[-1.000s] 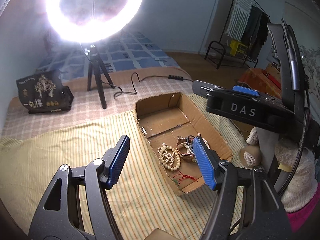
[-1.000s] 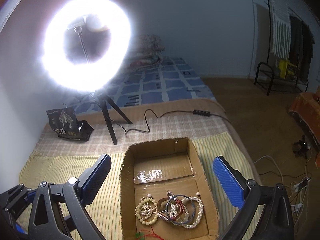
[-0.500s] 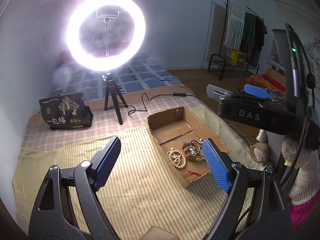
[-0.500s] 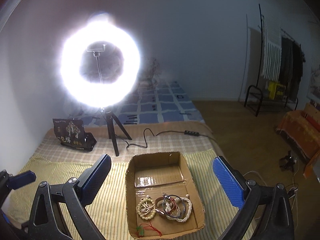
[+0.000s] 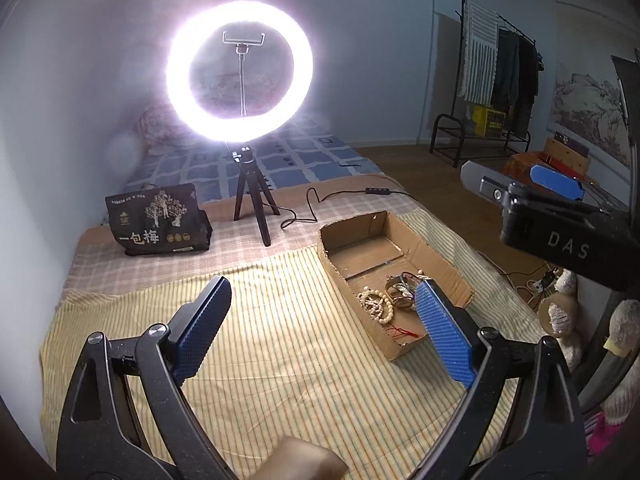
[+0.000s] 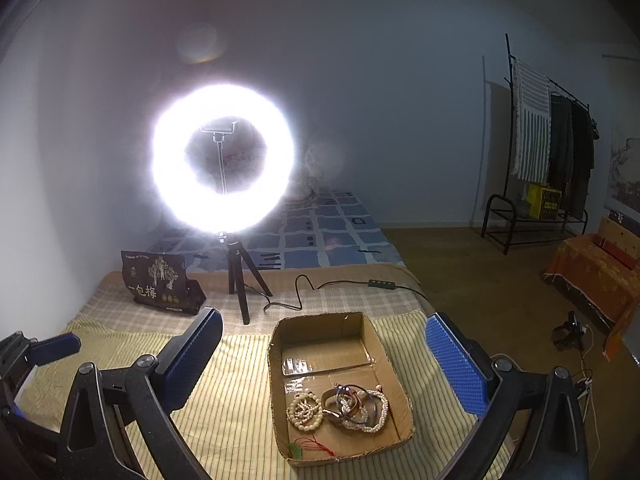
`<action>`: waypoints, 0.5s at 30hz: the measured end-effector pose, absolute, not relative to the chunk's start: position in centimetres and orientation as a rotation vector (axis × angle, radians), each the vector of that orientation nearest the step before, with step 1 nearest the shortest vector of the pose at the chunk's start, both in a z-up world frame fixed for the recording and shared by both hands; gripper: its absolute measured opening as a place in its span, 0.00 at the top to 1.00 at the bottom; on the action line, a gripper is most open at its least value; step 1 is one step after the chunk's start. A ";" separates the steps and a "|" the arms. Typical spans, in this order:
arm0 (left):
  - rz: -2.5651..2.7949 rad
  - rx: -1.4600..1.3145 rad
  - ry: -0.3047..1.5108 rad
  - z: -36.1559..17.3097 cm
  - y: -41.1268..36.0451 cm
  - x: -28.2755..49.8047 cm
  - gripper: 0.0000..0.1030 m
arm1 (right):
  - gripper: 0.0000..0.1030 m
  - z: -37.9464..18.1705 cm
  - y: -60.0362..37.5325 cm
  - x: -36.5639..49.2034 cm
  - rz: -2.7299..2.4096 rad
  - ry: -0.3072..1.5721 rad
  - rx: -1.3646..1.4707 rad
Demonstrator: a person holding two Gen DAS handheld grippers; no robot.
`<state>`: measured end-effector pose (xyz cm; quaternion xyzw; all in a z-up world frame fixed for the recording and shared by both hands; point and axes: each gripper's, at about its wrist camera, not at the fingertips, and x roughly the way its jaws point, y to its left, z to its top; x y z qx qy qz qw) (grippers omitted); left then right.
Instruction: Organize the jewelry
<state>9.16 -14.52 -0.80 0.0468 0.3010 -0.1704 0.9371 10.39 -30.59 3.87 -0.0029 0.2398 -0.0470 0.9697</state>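
Observation:
A shallow cardboard box (image 6: pixel 280 380) lies on the striped bedspread; it also shows in the left wrist view (image 5: pixel 440 258). Inside are a cream bead bracelet (image 6: pixel 305 411), a tangle of several bracelets (image 6: pixel 358 407) and a red cord with a green pendant (image 6: pixel 310 446). The bead bracelet (image 5: pixel 376 305) shows in the left wrist view too. My left gripper (image 5: pixel 320 332) is open and empty, well above the bedspread, left of the box. My right gripper (image 6: pixel 324 364) is open and empty, high above the box; it shows at the right of the left wrist view (image 5: pixel 556 178).
A lit ring light on a small tripod (image 6: pixel 240 284) stands behind the box, its cable (image 6: pixel 320 286) trailing right. A black printed bag (image 6: pixel 158 284) stands at the back left. A clothes rack (image 6: pixel 536 168) and floor clutter lie off the bed's right edge.
Both grippers have risen and pulled back from the box, which now looks smaller and farther away. Both stay open and empty. The jewelry has not moved.

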 end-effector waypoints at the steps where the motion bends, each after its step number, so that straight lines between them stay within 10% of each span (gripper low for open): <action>1: -0.344 0.107 0.612 -0.9 -14.5 9.1 0.08 | 0.00 3.8 -30.5 10.3 -0.095 0.484 -0.008; 15: -0.327 0.149 0.560 -0.3 -14.4 7.8 0.00 | 0.00 3.4 -30.1 10.2 -0.117 0.473 -0.035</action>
